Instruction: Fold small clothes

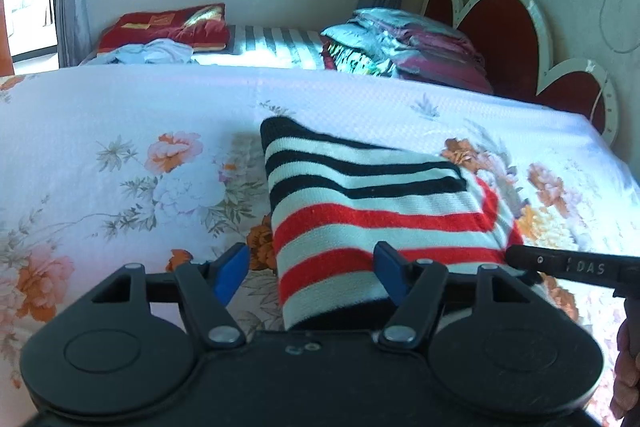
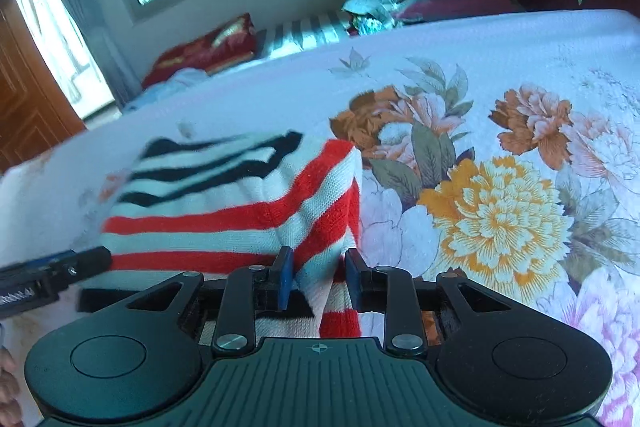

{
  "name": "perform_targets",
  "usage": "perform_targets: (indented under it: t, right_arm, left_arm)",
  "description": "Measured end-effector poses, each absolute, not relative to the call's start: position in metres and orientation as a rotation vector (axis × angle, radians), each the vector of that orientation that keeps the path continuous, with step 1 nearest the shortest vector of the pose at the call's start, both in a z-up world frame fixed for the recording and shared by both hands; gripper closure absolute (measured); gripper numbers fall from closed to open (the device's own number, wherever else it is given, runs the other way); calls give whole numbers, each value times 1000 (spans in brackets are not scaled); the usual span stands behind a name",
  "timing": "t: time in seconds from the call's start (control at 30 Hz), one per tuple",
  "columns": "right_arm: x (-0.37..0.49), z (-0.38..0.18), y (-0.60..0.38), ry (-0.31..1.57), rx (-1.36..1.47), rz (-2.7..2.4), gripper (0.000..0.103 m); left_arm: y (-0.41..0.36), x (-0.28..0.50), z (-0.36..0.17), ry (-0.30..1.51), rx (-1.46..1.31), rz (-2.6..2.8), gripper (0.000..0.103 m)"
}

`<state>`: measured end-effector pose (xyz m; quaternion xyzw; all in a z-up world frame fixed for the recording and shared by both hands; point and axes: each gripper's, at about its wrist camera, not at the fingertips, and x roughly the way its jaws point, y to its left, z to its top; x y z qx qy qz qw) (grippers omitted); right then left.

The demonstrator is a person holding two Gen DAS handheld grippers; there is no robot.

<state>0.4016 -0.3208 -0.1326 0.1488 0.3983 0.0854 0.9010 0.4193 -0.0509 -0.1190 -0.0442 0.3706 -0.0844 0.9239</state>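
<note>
A striped knit garment point(image 1: 360, 211) lies on the floral bed point(image 1: 120, 131), long axis running straight away from both grippers, black-striped end farthest. The left gripper point(image 1: 312, 267) is spread wide around its near left corner; the right gripper point(image 2: 318, 277) pinches the near right edge

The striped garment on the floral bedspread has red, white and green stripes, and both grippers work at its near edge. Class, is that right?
Not quite. The striped garment has red, white and black stripes, not green; the left wrist view shows it. It lies on the floral bedspread.
</note>
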Motion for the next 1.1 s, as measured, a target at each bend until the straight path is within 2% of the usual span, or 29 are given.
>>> perform_targets:
  t: [0.17, 0.33, 0.4, 0.43, 0.47, 0.57, 0.77, 0.8, 0.83, 0.87, 0.9, 0.93, 0.97, 1.1]
  right_arm:
    - [363, -115, -337, 805, 372, 209, 75]
    - [329, -123, -339, 850, 416, 186, 75]
    - [321, -132, -335, 873, 419, 156, 76]
    - [318, -137, -334, 886, 436, 139, 82]
    - [315, -142, -333, 898, 458, 132, 84]
    - [309, -143, -331, 894, 489, 100, 84]
    - [305, -145, -323, 896, 430, 52, 82]
    - [304, -141, -320, 890, 411, 47, 81]
    - [302, -136, -319, 885, 394, 45, 76]
    - [302, -132, -318, 879, 384, 39, 70]
    - [301, -127, -317, 866, 382, 39, 55]
    - [299, -122, -317, 850, 384, 39, 42]
    - [299, -117, -317, 833, 383, 37, 39]
    - [308, -103, -316, 825, 382, 44, 38]
  left_arm:
    - [-36, 389, -118, 786, -105, -200, 36]
    - [-26, 369, -142, 892, -170, -259, 35]
    - [-24, 366, -151, 905, -188, -278, 44]
    - [-22, 366, -154, 908, -202, -291, 48]
    - [-19, 367, -155, 911, -217, -306, 54]
    - [-18, 366, -152, 903, -196, -345, 65]
    - [-21, 367, -151, 916, -167, -363, 63]
    - [-23, 367, -146, 910, -145, -368, 60]
    - [-24, 367, -142, 902, -131, -372, 56]
    - [-23, 366, -138, 892, -128, -372, 41]
    - [-22, 365, -133, 878, -134, -363, 26]
    - [-21, 365, -127, 858, -143, -350, 23]
    - [-20, 366, -123, 845, -152, -351, 22]
    - [-21, 380, -112, 851, -182, -360, 18]
